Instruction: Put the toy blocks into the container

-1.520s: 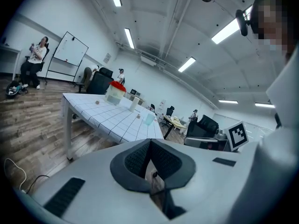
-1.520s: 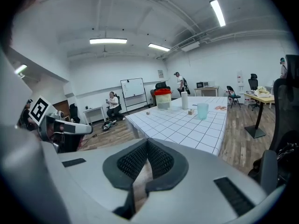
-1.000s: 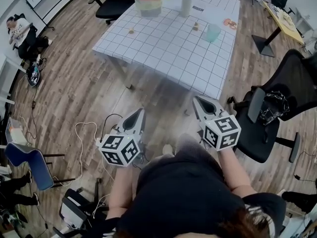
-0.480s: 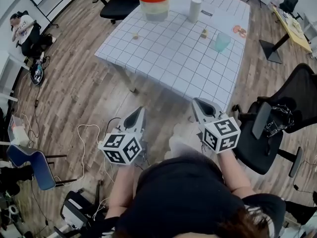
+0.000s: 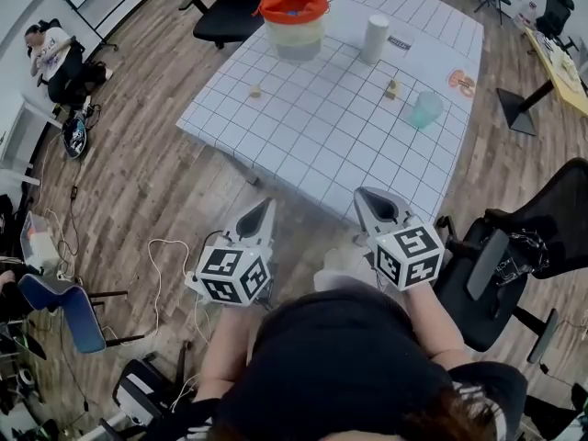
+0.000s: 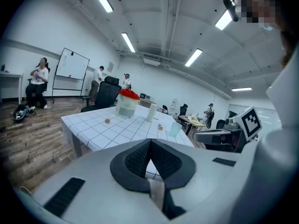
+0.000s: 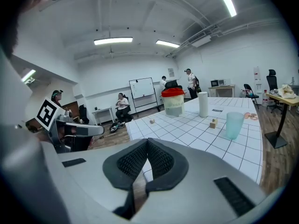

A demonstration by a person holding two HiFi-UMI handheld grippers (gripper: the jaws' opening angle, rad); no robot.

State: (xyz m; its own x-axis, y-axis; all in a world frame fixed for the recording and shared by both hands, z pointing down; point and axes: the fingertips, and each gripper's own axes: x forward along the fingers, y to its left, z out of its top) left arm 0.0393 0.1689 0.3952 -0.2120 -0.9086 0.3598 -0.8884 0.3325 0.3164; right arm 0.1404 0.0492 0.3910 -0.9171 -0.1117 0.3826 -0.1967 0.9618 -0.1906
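Observation:
Two small wooden toy blocks lie on the white gridded table: one block at the left, another block at the right near a pale green cup. A clear container with a red lid stands at the table's far side. My left gripper and right gripper are both shut and empty, held over the floor short of the table's near edge. In the left gripper view the container and blocks lie ahead; the right gripper view shows the container and a block.
A white cylinder stands by the container. Black office chairs stand at the right and beyond the table. Cables trail on the wooden floor at the left, beside a blue chair. A person sits at far left.
Both grippers and the camera have moved toward the table, whose near edge now lies closer to the gripper tips. Both grippers stay shut.

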